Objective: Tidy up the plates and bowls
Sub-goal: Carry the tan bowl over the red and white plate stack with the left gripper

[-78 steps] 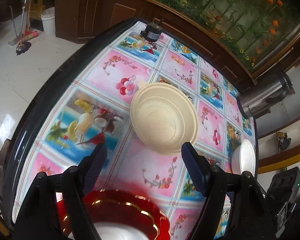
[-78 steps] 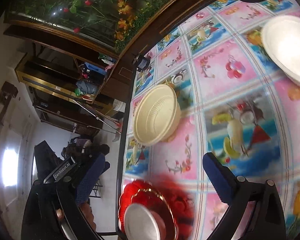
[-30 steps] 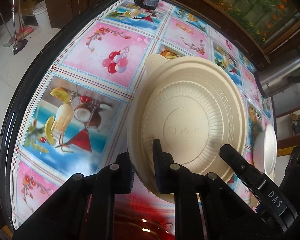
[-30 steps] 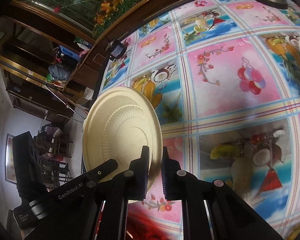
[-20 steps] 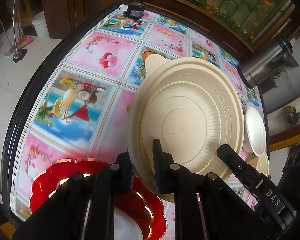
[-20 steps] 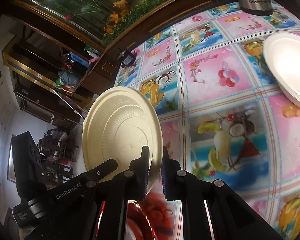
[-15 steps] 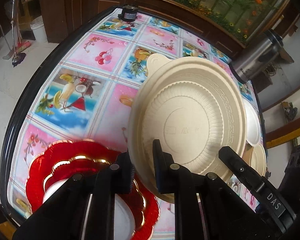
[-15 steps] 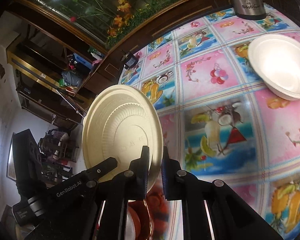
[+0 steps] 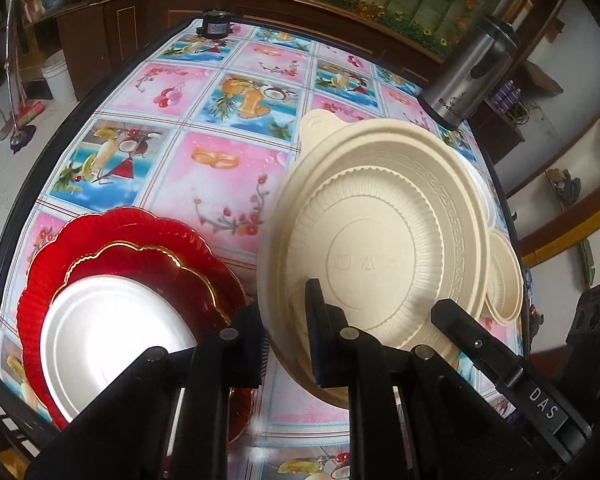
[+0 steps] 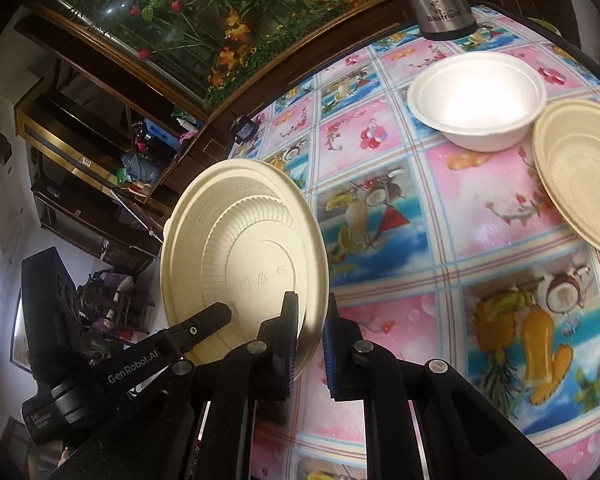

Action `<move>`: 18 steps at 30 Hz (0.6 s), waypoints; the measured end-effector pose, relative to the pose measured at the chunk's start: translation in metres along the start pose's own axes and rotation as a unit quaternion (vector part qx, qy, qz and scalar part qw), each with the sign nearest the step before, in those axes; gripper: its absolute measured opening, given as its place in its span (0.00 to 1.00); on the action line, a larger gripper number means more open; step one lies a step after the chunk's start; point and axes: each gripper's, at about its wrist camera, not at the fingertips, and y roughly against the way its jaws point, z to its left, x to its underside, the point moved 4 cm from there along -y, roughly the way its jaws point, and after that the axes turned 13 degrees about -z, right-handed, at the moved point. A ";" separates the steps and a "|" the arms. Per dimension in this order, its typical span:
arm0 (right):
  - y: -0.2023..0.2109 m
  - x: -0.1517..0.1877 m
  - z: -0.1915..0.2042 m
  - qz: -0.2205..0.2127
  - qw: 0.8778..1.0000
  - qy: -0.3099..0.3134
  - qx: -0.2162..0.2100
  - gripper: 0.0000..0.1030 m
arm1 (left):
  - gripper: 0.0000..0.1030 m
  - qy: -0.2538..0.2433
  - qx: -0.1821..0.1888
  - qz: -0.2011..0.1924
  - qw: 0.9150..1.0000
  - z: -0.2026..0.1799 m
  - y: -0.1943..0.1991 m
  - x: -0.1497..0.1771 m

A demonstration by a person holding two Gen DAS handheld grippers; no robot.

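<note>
Beige plate [image 9: 380, 240] is up off the desk [image 9: 228, 184], held on edge with its ribbed underside facing both cameras. Left gripper [image 9: 286, 344] is pinched tight on the plate's lower rim, one finger behind and one in front. Right gripper [image 10: 310, 344] is clamped on the same plate's edge too, fingers nearly together with just the rim between them. So both grippers hold the one plate, above the desk.

Just left of the plate in the left view sits a red plate [image 9: 132, 240] with a scalloped gold-edged rim, a smaller red one stacked in it and a white plate [image 9: 112, 332] on top, near the desk's edge. Right of the held plate, partly hidden behind it, a small beige bowl [image 9: 504, 280] rests on the desk. The right view shows that bowl [image 10: 584, 176] well apart from the plate, touching or just beside a white bowl [image 10: 476, 100]. Beyond the bowls stands a steel kettle [image 9: 472, 76] at the desk's far edge.
</note>
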 end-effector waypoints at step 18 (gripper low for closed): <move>0.022 0.024 -0.039 0.000 1.000 -0.019 0.012 0.11 | 0.13 -0.027 0.003 0.005 1.000 -0.020 -0.004 0.040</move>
